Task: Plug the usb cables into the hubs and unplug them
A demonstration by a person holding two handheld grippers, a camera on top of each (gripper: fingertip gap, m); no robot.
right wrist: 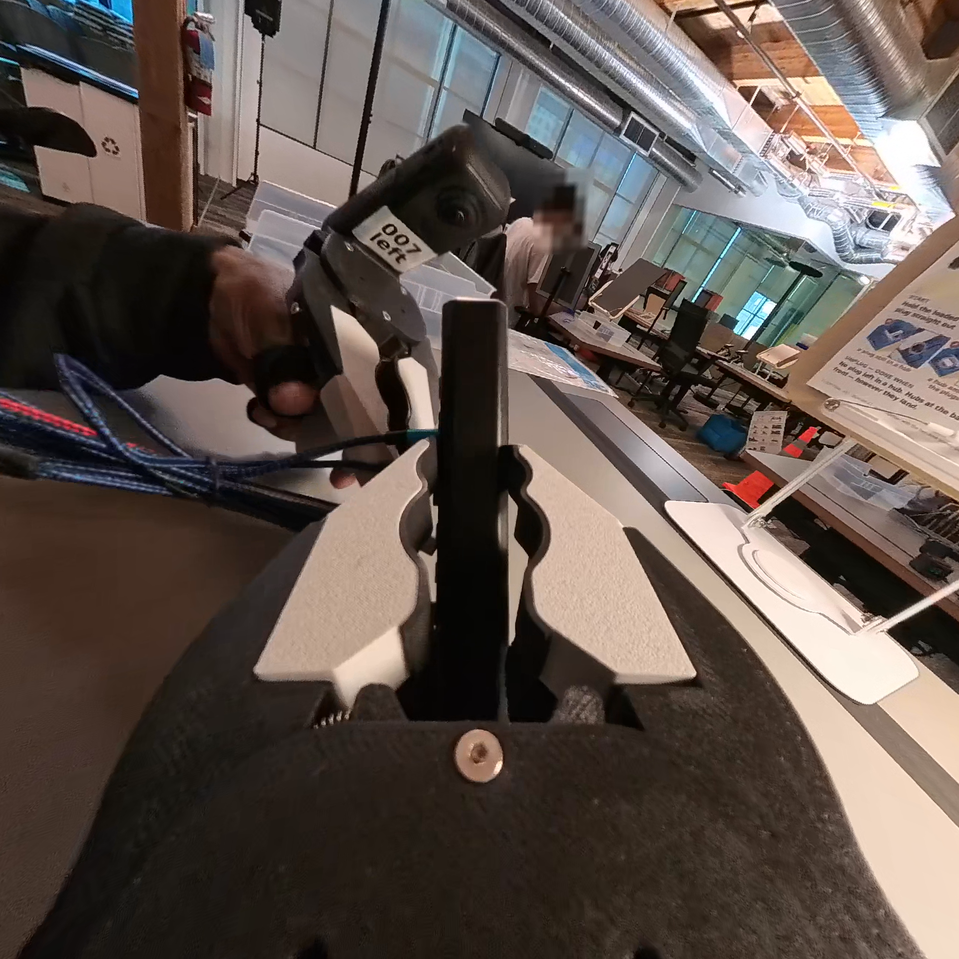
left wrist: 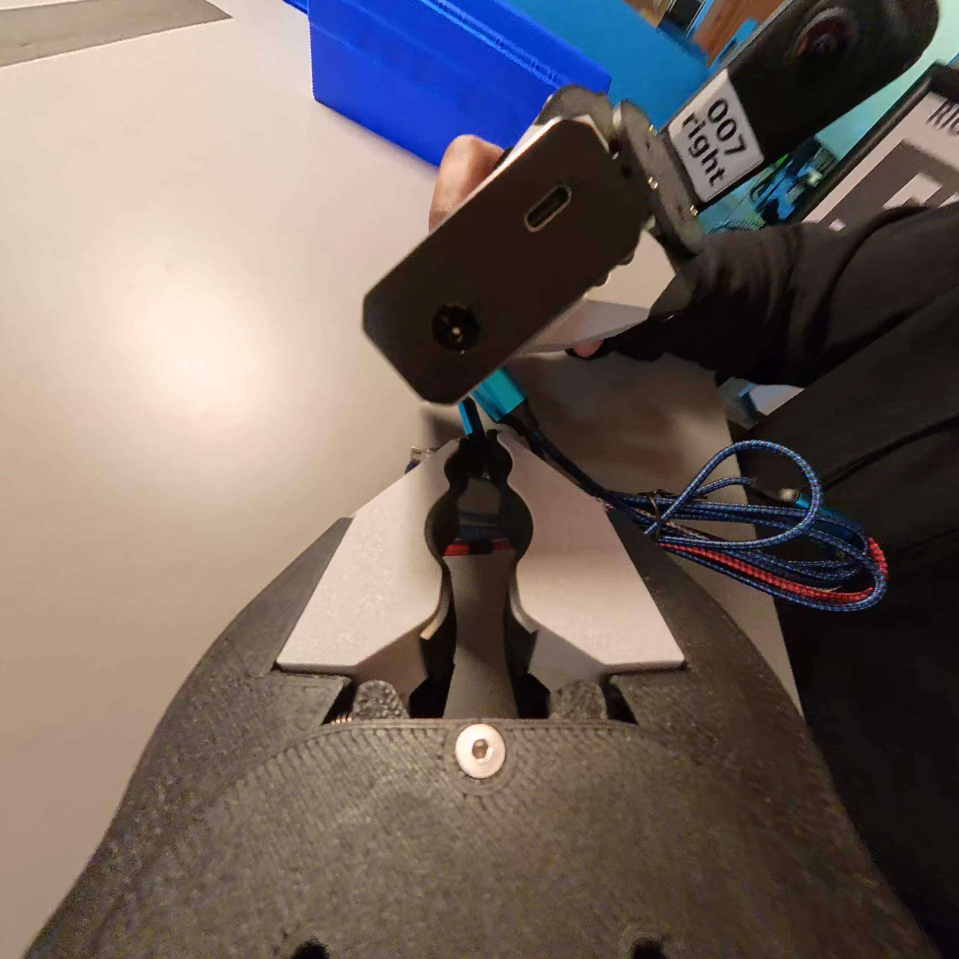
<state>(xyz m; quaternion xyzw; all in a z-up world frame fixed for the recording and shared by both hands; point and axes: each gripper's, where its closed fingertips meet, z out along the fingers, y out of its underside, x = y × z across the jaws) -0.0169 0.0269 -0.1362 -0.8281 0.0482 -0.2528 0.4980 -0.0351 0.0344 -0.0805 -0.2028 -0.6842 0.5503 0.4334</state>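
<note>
Right gripper is clamped on a dark grey USB hub, jaws pressed to both sides, hub standing upright between the fingers and held up off the pale table. In the left wrist view the hub's end face shows an oval port and a round socket. Left gripper is closed down on a teal plug just below the hub; whether that plug is seated in a port, can't tell. A second teal plug sits at the hub's lower edge, touching it. Bundled blue and red braided cable hangs right of the left gripper. Blue bin behind on the table
</note>
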